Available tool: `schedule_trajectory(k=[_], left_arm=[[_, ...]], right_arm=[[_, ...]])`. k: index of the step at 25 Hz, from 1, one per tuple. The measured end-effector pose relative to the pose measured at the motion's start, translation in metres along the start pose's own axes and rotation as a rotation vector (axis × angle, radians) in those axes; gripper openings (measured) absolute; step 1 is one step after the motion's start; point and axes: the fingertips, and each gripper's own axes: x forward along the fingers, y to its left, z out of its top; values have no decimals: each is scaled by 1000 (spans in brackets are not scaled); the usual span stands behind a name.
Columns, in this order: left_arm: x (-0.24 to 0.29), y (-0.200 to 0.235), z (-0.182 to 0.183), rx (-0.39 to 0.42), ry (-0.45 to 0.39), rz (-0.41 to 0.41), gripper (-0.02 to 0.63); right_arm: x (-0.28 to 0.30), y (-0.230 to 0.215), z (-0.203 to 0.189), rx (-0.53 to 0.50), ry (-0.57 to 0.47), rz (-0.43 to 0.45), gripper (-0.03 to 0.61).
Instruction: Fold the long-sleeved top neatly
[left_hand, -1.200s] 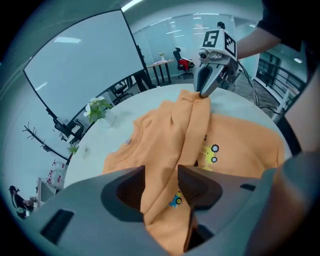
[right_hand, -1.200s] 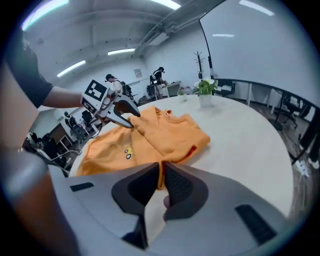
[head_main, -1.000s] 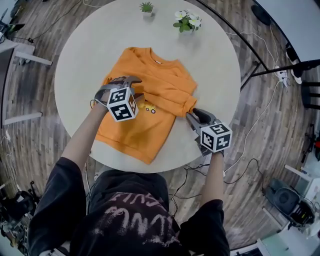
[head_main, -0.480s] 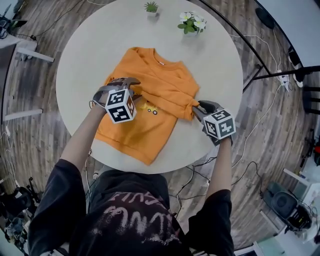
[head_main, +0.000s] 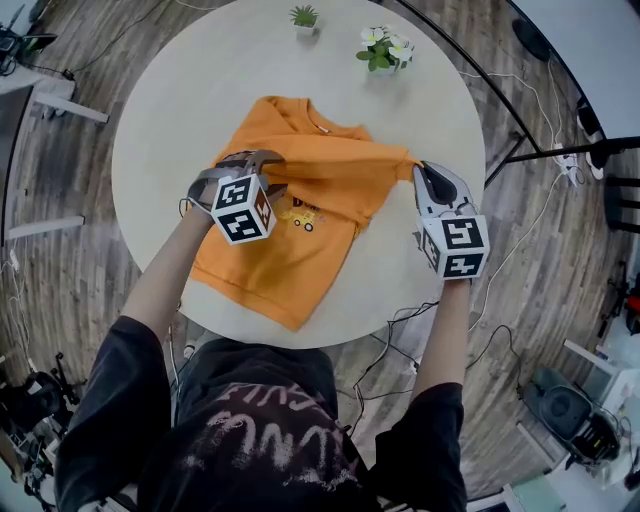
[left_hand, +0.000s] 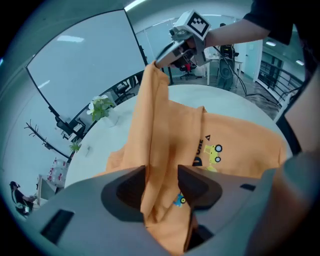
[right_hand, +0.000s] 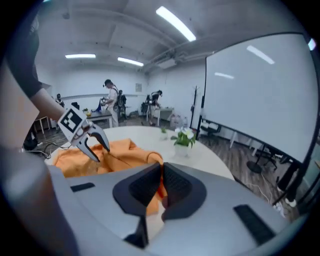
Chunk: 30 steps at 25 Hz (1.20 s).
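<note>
1. Two holds on the orange long-sleeved top (head_main: 285, 262), spread on the desk (head_main: 175, 110): left tongs (left_hand: 161, 182) clamp its sleeve (head_main: 352, 166) by the chest; right tongs (right_hand: 161, 186) are closing on the raised cuff end.
2. I'd lay it taut across the chest.

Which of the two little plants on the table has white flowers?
The right-hand plant, beyond the stretched sleeve of the orange top. The left-hand plant shows only spiky green leaves, no flowers.
</note>
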Motion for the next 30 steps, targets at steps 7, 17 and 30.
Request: schedule_trajectory(k=[7, 17, 30], left_arm=[[8, -7, -17, -2, 53, -20, 215], [3, -9, -39, 6, 89, -26, 215], [-18, 1, -92, -40, 147, -3, 215]], right_arm=[[-8, 37, -93, 102, 223, 146, 23], [-27, 25, -112, 160, 202, 25, 28], [-49, 63, -144, 229, 308, 72, 149]])
